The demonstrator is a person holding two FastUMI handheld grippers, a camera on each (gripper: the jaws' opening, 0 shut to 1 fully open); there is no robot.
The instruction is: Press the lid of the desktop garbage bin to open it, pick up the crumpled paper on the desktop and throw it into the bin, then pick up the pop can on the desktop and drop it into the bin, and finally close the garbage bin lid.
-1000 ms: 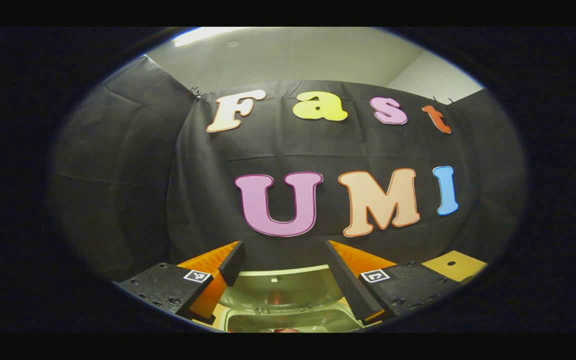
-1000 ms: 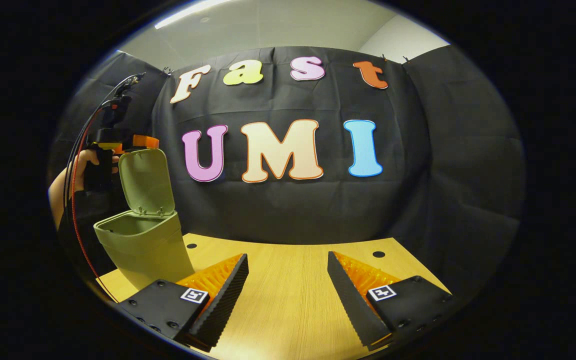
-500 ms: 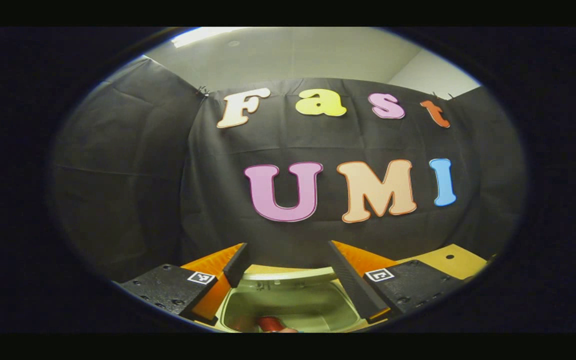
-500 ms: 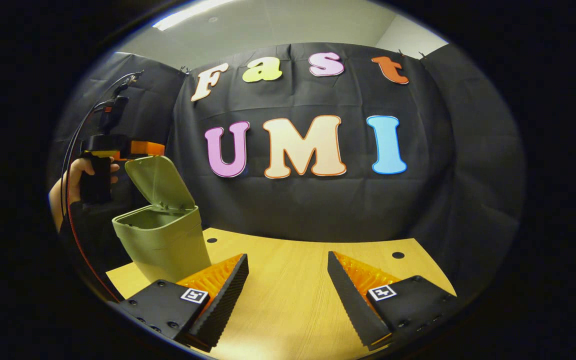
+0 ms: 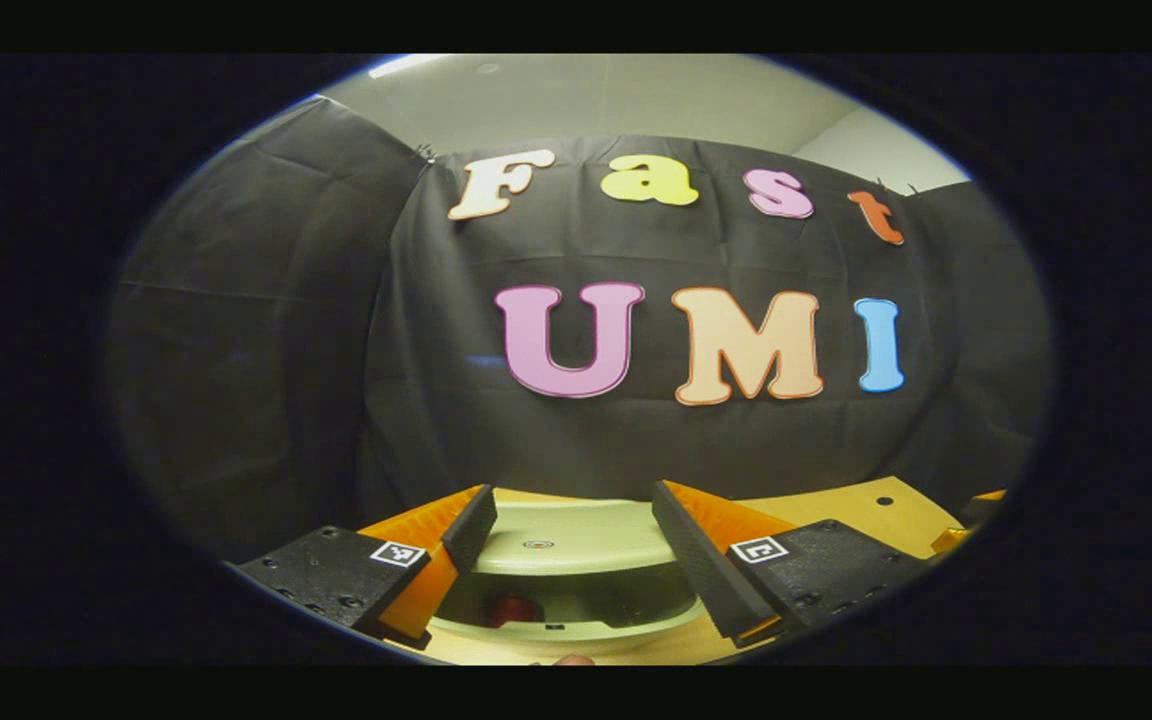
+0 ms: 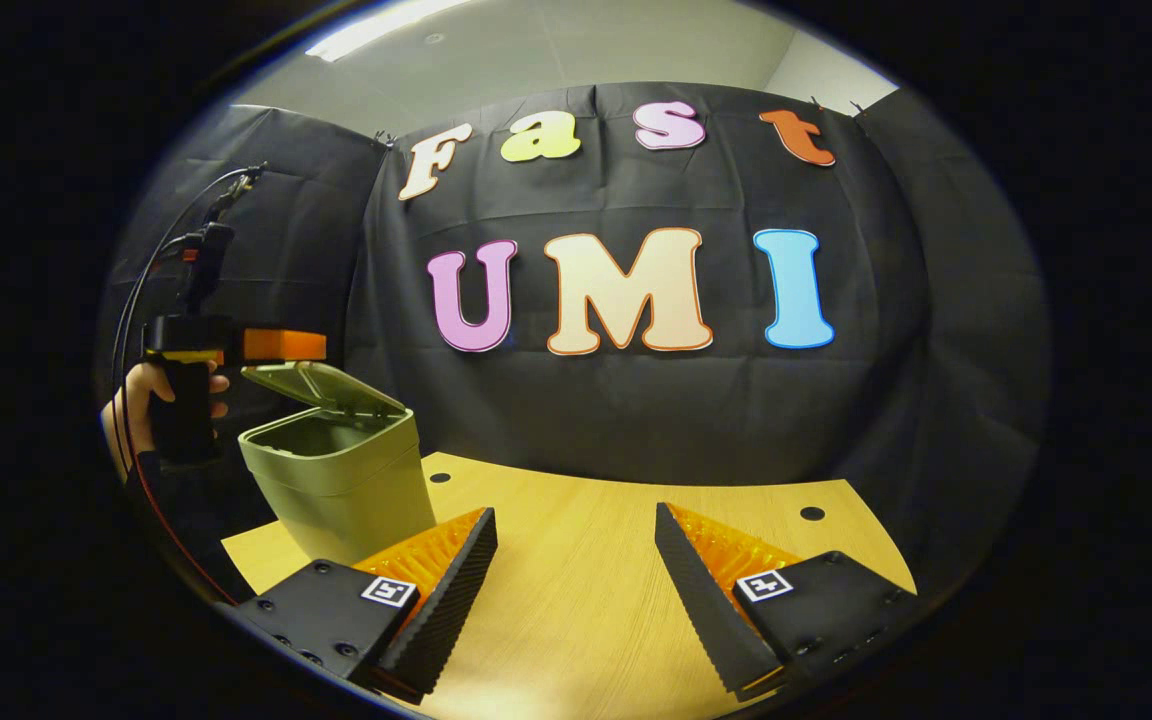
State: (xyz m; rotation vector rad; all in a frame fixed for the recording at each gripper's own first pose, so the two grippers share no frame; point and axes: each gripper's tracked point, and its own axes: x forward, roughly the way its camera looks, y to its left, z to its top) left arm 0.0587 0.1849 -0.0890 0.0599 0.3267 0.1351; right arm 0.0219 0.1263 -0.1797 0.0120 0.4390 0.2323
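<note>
The green garbage bin (image 6: 341,490) stands at the table's left end. Its lid (image 6: 321,385) hangs partway down over the opening, tilted. My left gripper (image 6: 284,345), held by a hand (image 6: 151,400), sits just above the lid's raised edge. In the left gripper view the lid (image 5: 576,535) lies between and below my left gripper's (image 5: 571,515) open fingers. Under the lid, a red pop can (image 5: 511,607) shows inside the bin (image 5: 576,632). My right gripper (image 6: 576,560) is open over the bare tabletop, with nothing between its fingers.
The wooden table (image 6: 596,540) stretches right of the bin, with small round holes (image 6: 812,513) near its back edge. Black cloth walls close the booth behind and on both sides. Cables (image 6: 151,290) run from the left gripper.
The lid has swung down from nearly upright to a low tilt over the bin. My left gripper has come down with it. The right gripper has hardly moved.
</note>
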